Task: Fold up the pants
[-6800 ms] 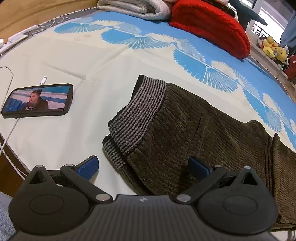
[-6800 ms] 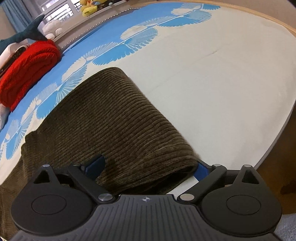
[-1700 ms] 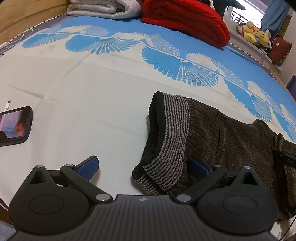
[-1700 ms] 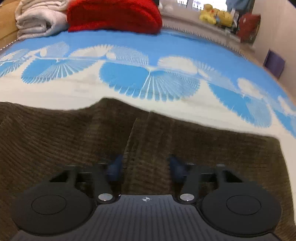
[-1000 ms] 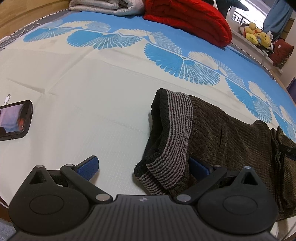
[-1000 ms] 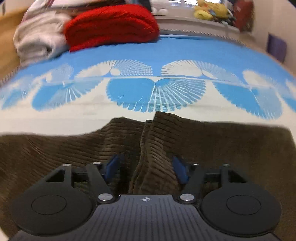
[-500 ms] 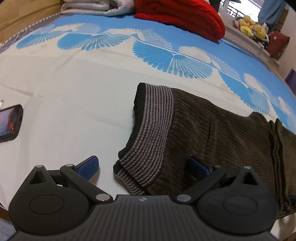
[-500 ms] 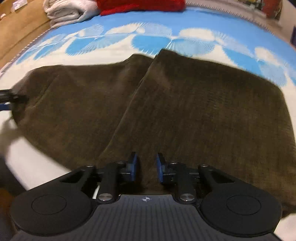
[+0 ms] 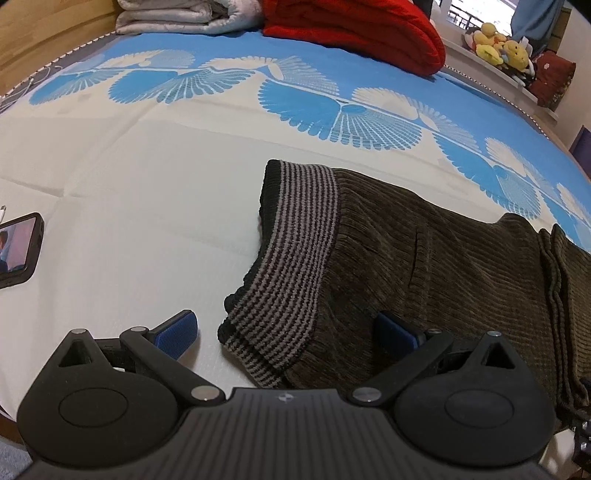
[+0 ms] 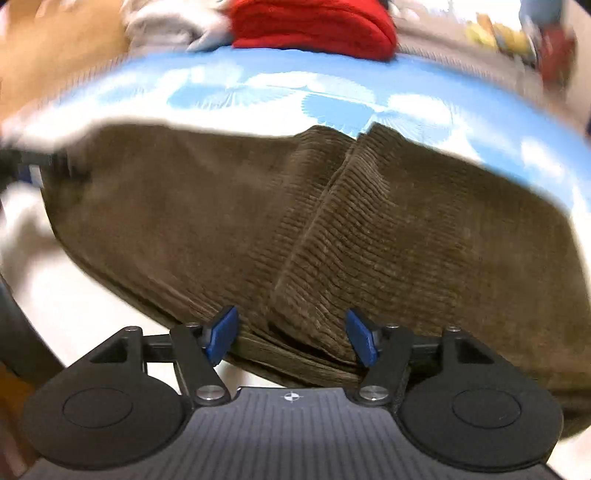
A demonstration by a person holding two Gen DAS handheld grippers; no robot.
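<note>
Your pants (image 9: pixel 436 258) are dark olive-brown corduroy, ribbed; their waistband (image 9: pixel 291 266) shows thin grey and black stripes. The bed sheet (image 9: pixel 140 177) is cream near you, bright blue beyond, printed with blue and white fan shapes. A red knit blanket (image 9: pixel 354 29) sits beside a pale grey folded one (image 9: pixel 177 16). Both your grippers are black with blue pads (image 9: pixel 176 333).
</note>
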